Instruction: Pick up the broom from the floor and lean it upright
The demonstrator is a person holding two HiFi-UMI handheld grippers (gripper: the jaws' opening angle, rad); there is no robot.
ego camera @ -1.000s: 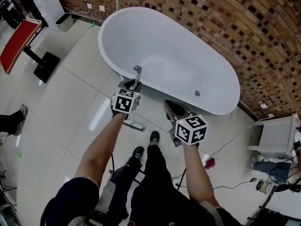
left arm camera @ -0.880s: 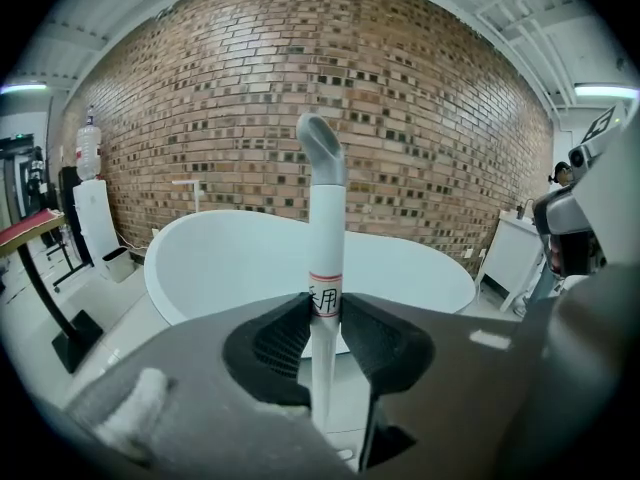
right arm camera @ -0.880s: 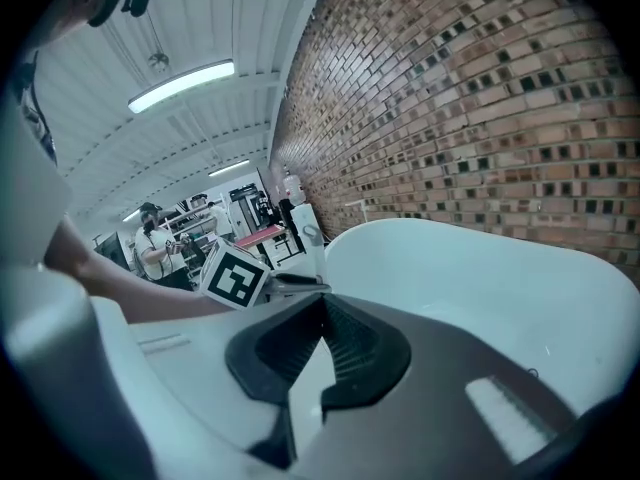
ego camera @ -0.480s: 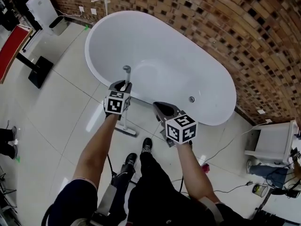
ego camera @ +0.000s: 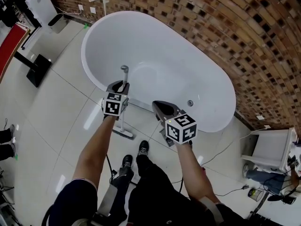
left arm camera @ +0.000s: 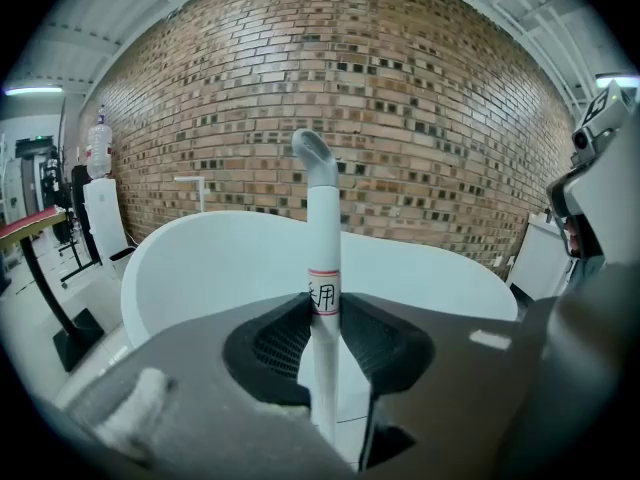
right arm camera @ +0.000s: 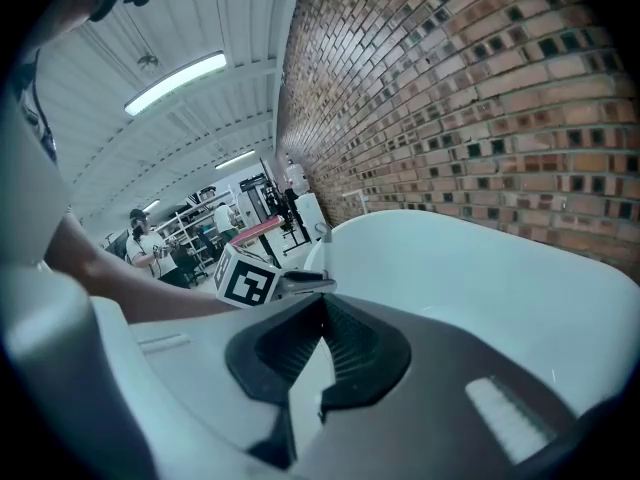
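Broom [ego camera: 122,122] handle is clamped upright between the jaws of the left gripper [ego camera: 119,85], with the head seen on the floor tiles toward 6 o'clock of that gripper. Over the last second the handle has been carried closer to the bathtub [ego camera: 197,55], so that its tip now overlaps the rim at 12 o'clock. Lifting is judged done; only resting it against the tub remains. The right gripper [ego camera: 164,108], at 4 o'clock of the left, is drawn narrow, and nothing is held in it.
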